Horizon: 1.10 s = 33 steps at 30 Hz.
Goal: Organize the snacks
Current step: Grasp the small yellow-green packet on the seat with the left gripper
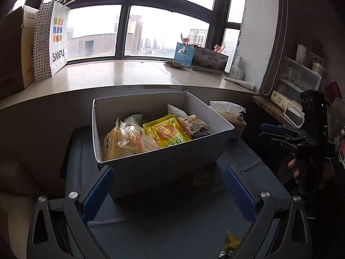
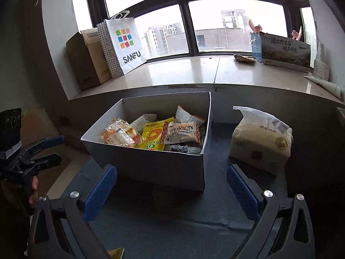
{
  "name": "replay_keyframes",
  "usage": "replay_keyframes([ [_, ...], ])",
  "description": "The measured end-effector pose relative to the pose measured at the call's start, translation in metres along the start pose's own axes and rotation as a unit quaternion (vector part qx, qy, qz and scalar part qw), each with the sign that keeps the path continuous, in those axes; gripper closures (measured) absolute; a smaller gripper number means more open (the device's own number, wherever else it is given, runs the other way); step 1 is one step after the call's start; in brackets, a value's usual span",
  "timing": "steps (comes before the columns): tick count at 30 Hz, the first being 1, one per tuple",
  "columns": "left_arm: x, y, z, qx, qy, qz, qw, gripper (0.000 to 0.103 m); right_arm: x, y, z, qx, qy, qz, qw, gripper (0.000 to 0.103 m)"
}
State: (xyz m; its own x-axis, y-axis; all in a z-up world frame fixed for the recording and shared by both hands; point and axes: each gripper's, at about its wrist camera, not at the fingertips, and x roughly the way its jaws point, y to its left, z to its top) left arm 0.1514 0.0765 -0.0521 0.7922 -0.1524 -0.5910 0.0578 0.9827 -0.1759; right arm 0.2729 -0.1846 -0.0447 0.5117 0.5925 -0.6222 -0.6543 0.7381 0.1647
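Observation:
A white open box (image 1: 172,164) (image 2: 155,164) stands on a dark grey cloth surface (image 1: 172,226) and holds several snack packets, among them a yellow pouch (image 1: 166,132) (image 2: 154,137) and a clear bread pack (image 1: 127,142) (image 2: 121,136). A beige packet (image 2: 183,132) lies on top at the right. My left gripper (image 1: 169,192) is open and empty just in front of the box. My right gripper (image 2: 171,190) is open and empty too, also before the box. A small yellow wrapper (image 1: 231,240) lies on the cloth near me.
A tissue pack (image 2: 261,142) sits right of the box. On the window sill (image 1: 120,73) stand a SANFU paper bag (image 1: 54,41), a cardboard box (image 1: 13,51) and a printed carton (image 1: 202,58). A cluttered shelf (image 1: 301,82) is at the far right.

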Motion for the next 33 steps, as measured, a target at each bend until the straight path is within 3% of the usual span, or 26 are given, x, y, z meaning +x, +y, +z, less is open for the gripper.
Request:
replay_keyframes([
  [4,0.010,-0.031,-0.040,0.039,0.052,-0.031,0.9974,0.000,-0.015,-0.015,-0.037,0.036,0.016,-0.008,0.999,0.000],
  [10,0.024,-0.080,-0.093,0.074,0.121,-0.100,0.9849,0.000,-0.023,-0.034,-0.084,0.087,0.044,-0.024,0.995,0.000],
  [16,0.043,-0.107,-0.113,0.080,0.161,-0.116,0.9769,0.000,-0.027,-0.035,-0.106,0.109,0.052,-0.024,0.992,0.000],
  [23,0.067,-0.118,-0.123,0.072,0.198,-0.089,0.9734,0.002,-0.029,-0.024,-0.118,0.107,0.061,-0.025,0.992,0.000],
  [24,0.067,-0.119,-0.124,0.077,0.199,-0.088,0.9729,0.010,-0.029,-0.022,-0.119,0.104,0.063,-0.026,0.992,0.000],
  [27,0.065,-0.117,-0.121,0.090,0.189,-0.070,0.9753,0.055,-0.026,-0.016,-0.119,0.090,0.067,-0.027,0.993,0.000],
  [33,0.045,-0.095,-0.114,0.061,0.149,-0.060,0.9851,0.056,-0.008,-0.004,-0.113,0.068,0.077,-0.016,0.995,0.000],
])
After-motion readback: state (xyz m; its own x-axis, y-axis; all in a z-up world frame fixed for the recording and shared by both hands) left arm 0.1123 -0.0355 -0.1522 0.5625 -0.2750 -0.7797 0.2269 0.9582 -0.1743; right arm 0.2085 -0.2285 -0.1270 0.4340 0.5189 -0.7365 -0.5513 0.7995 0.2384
